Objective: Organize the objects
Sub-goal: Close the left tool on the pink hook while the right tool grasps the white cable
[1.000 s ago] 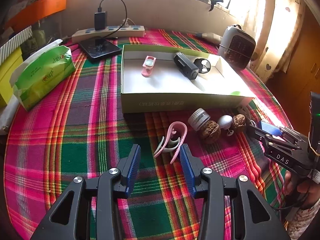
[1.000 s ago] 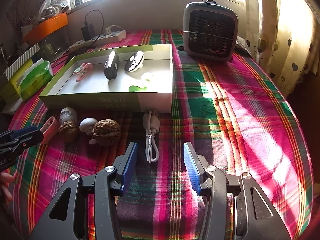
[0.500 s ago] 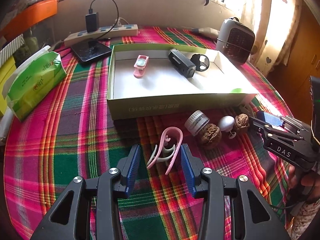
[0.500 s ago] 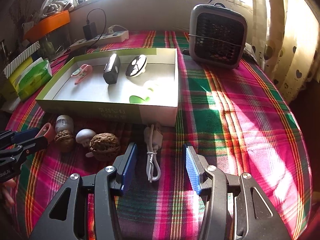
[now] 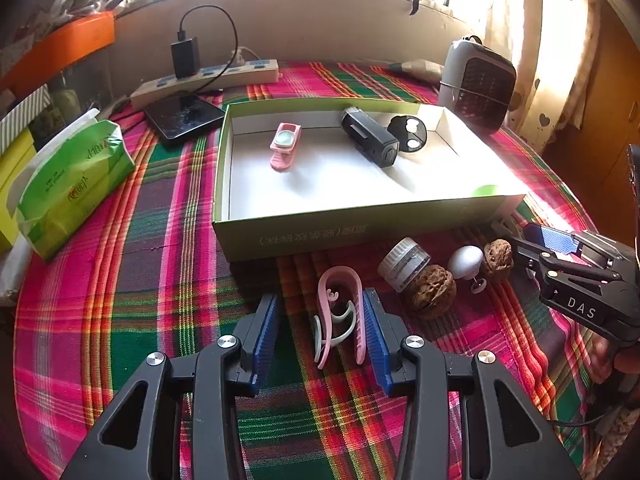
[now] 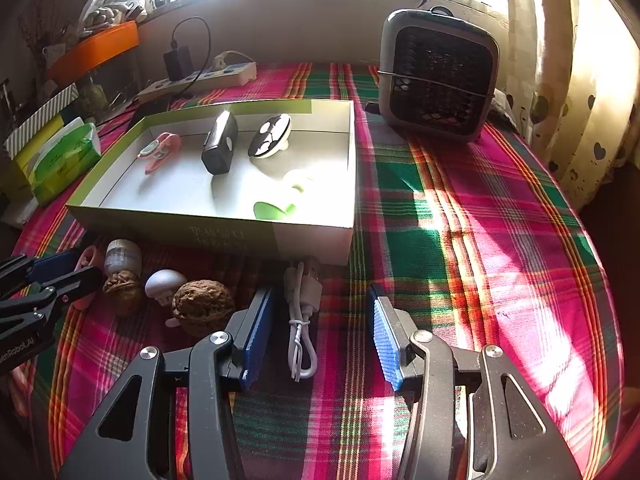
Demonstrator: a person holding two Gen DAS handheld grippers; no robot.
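Observation:
A green-walled white box (image 5: 360, 228) (image 6: 200, 232) holds a pink clip (image 5: 284, 144), a black device (image 5: 370, 142) and a black-and-white round piece (image 5: 408, 134). My left gripper (image 5: 320, 332) is open around a pink hair clip (image 5: 340, 312) that lies on the plaid cloth, its right pad (image 5: 374, 336) touching the clip. My right gripper (image 6: 318, 334) is open over a white coiled cable (image 6: 300, 320). A small jar (image 5: 402, 262), two walnuts (image 5: 434, 292) (image 5: 498, 260) and a silver mushroom figure (image 5: 466, 262) lie in front of the box.
A green tissue pack (image 5: 68, 184), a phone (image 5: 184, 116) and a power strip (image 5: 208, 80) sit at the back left. A small heater (image 6: 438, 76) stands at the back right. The table edge curves close on the right.
My left gripper has moved forward so the pink hair clip now lies between its fingers. My right gripper has moved forward over the white cable. Both stay open.

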